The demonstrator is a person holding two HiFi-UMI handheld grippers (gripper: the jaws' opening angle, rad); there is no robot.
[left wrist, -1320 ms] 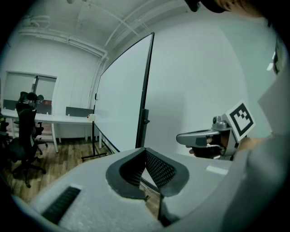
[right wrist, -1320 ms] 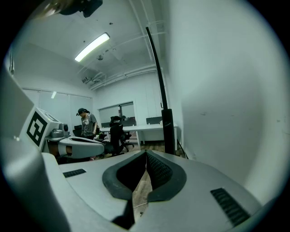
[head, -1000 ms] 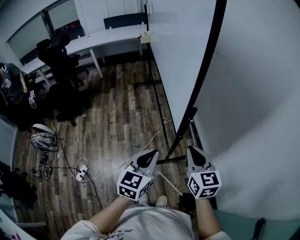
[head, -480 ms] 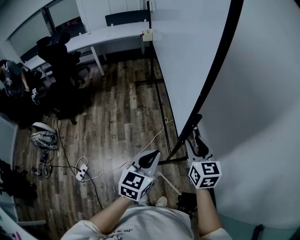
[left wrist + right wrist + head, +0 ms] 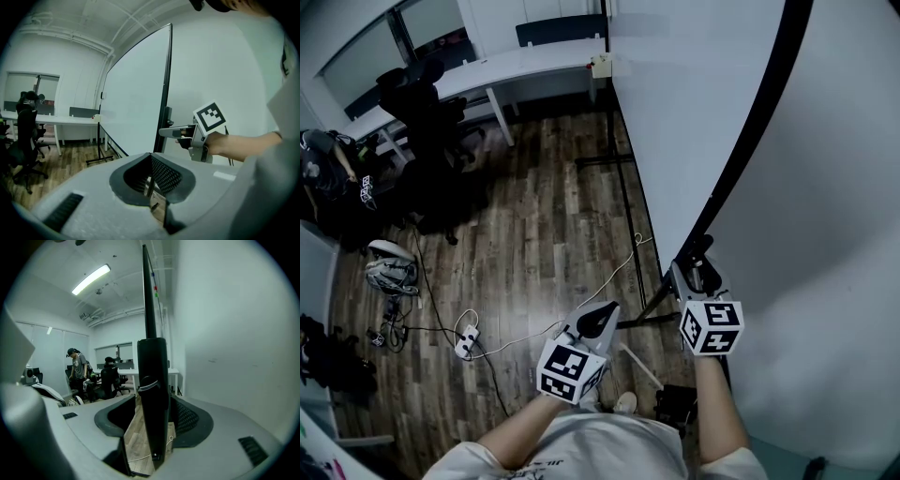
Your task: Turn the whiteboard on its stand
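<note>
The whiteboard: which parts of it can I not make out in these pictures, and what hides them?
Whiteboard top edge: cut off by the head view's upper border.
Its other face: turned away in the head and left gripper views, hidden by the board itself.
Small box on its far edge: too small in the head view to identify.

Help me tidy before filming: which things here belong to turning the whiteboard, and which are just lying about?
For the job: whiteboard, stand post.
Just lying about: power strip, office chair, desk.
</note>
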